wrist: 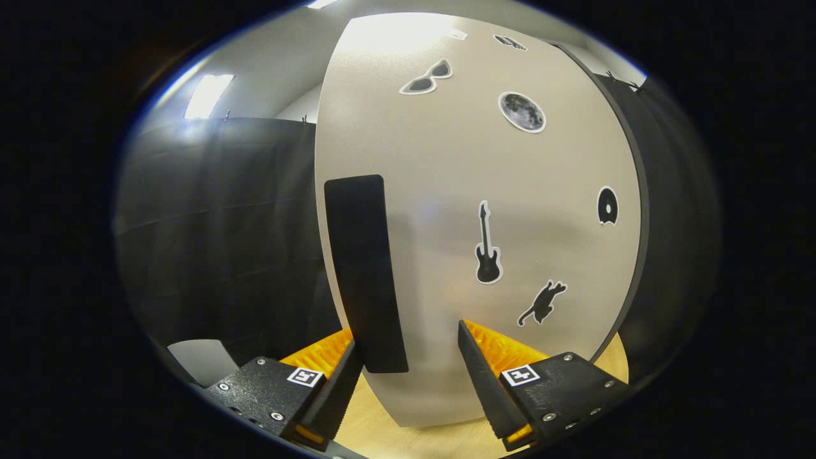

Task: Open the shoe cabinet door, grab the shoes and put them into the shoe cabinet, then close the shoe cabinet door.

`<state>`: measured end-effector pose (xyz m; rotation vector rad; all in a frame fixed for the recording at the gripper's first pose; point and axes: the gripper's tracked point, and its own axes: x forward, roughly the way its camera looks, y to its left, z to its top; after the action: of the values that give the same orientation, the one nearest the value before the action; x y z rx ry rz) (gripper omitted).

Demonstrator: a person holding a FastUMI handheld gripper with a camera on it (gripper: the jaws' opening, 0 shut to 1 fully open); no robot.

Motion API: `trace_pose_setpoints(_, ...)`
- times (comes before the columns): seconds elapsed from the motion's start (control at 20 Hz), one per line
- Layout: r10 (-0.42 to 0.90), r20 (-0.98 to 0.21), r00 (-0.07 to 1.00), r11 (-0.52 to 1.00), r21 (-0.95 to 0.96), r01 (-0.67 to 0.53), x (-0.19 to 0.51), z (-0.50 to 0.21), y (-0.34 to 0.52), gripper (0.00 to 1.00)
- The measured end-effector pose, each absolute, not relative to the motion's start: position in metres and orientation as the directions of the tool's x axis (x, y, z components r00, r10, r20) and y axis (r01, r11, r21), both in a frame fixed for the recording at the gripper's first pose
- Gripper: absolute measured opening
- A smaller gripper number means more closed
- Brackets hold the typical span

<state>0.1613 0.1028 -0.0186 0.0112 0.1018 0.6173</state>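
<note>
The shoe cabinet door (510,191) is a pale panel with several black stickers, standing right in front of me. A tall black handle (363,268) runs along its left edge. My gripper (408,338) is open, and the handle's lower end sits between the fingers. The left fingertip (347,357) is right against the handle, while the right fingertip (472,347) stands well apart from it. I cannot tell whether the door is ajar.
The dark cabinet body (663,242) rises along the door's right edge. Black cloth (223,242) hangs left of the door. A light wooden surface (382,421) lies below the fingers, with a pale object (197,360) low on the left.
</note>
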Motion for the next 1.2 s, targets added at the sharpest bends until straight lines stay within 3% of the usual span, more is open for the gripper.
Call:
trace_pose_setpoints(0.8, 0.303, -0.005, 0.953, 0.953, -0.021, -0.303, 0.200, -0.019, 0.127, 0.93)
trace_pose_setpoints(1.2, 0.232, 0.016, 0.972, 0.971, -0.055, -0.231, 0.205, -0.022, 0.127, 0.93)
